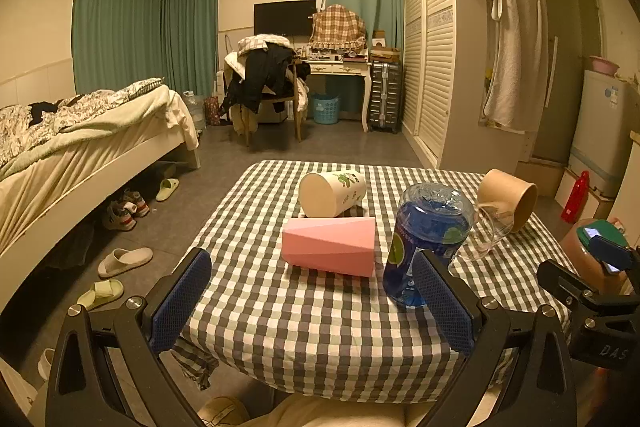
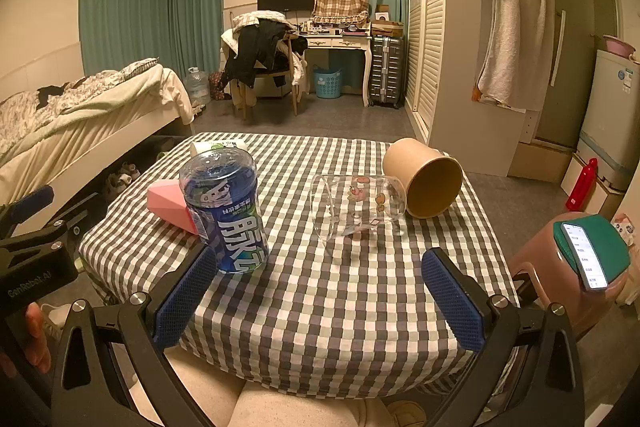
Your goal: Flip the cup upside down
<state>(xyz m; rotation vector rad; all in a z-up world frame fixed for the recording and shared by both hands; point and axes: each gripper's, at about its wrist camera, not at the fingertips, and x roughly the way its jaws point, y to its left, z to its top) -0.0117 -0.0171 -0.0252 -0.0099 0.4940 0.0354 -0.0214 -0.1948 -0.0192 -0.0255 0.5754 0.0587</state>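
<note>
Several cups rest on the checkered table [image 1: 304,327]. A blue clear plastic cup [image 1: 428,239] stands upside down, also in the right wrist view [image 2: 224,211]. A pink faceted cup [image 1: 330,245] lies on its side. A white cup with green print [image 1: 332,193] lies on its side behind it. A clear glass [image 2: 358,205] and a brown paper cup [image 2: 424,177] lie on their sides at the right. My left gripper [image 1: 310,301] is open and empty at the table's near edge. My right gripper [image 2: 320,293] is open and empty, near the table's front.
A pink stool [image 2: 560,267] with a phone [image 2: 584,255] on a green pad stands right of the table. A bed [image 1: 80,147] is at the left, with slippers [image 1: 124,261] on the floor. A wardrobe [image 1: 440,47] stands at the right.
</note>
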